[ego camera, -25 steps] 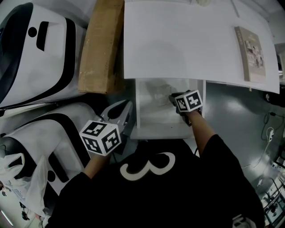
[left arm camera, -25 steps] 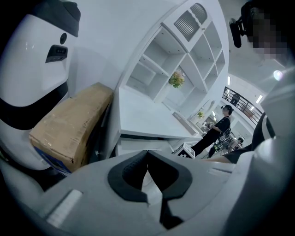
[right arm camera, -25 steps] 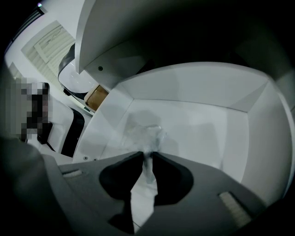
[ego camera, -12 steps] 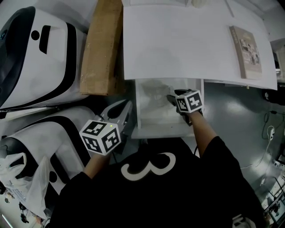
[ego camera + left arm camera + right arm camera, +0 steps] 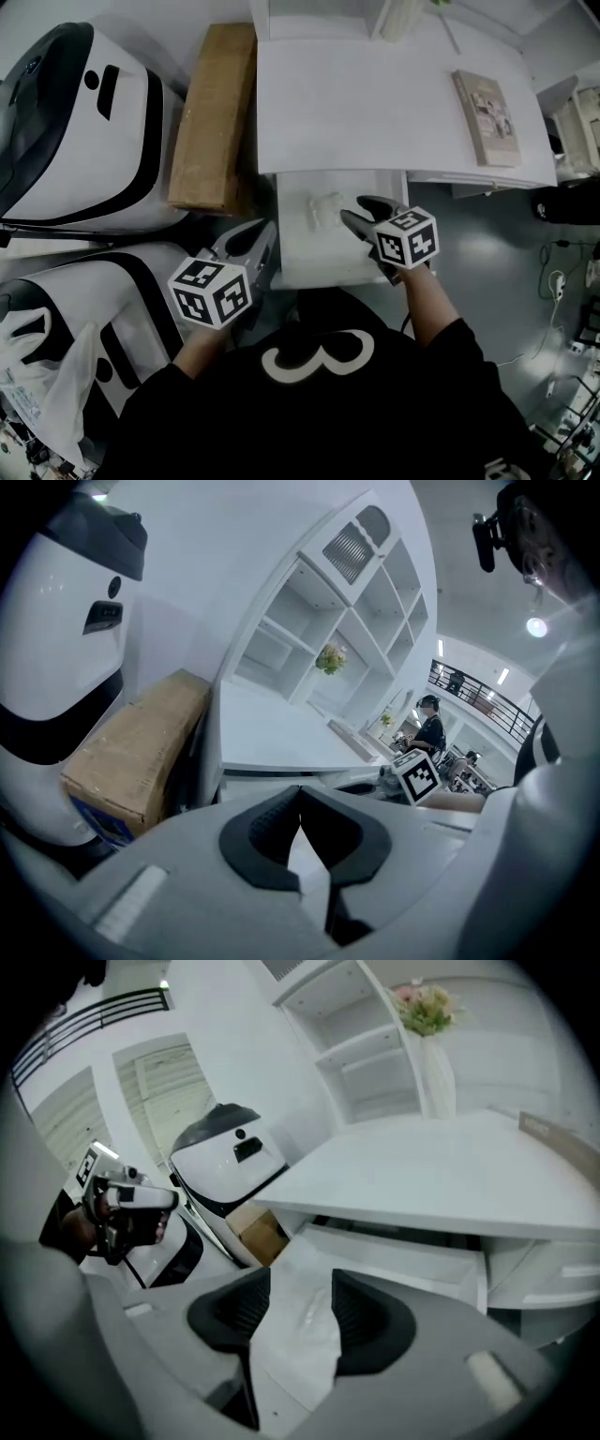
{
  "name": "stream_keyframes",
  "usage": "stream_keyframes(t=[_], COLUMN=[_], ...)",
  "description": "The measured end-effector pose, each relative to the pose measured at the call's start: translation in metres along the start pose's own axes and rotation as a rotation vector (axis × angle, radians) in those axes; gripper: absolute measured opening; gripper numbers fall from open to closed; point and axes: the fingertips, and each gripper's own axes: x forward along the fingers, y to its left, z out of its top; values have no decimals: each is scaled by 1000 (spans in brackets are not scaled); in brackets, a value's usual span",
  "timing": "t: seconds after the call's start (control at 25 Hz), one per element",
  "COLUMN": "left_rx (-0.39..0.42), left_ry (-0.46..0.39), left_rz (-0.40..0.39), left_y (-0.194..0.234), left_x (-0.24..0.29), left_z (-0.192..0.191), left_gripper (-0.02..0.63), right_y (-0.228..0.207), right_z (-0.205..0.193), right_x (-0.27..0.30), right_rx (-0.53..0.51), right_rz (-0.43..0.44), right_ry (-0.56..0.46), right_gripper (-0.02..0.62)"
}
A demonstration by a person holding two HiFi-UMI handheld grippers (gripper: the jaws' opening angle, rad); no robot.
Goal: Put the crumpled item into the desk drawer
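Drop looks done, drawer not shut yet

Closest in, the left gripper [image 5: 265, 234] hangs off the desk's front-left corner, fingers pinched together on nothing. The right gripper [image 5: 354, 208] hovers over the open drawer [image 5: 323, 275] under the front edge of the desk [image 5: 375, 103], fingers spread wide and empty. The crumpled item [image 5: 323, 207] lies on the drawer floor just past them. Next up, I'd guess: back out and push the drawer shut.

black top [image 5: 319, 422] with a big white 3; black sleeves; left gripper [image 5: 266, 234] and right gripper [image 5: 357, 212] grey, dark-padded, each with a black-and-white marker cube
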Motion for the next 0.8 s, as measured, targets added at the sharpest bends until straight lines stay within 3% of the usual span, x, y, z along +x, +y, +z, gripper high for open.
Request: stream_keyframes(t=[0.2, 0.48, 0.8], left_rx=[39, 114, 203], left_ry=[-33, -74, -114], left_rz=[-56, -144, -235], left_y=[-29, -77, -127], left_x=[-20, -50, -77], left_z=[7, 20, 27], left_gripper=[9, 9, 9], right_y=[56, 115, 169], right_z=[31, 52, 61], right_x=[-51, -119, -179], right_rx=[-68, -82, -169], right_rz=[52, 119, 111], right_ry=[-153, -363, -492], right_gripper=[199, 87, 3])
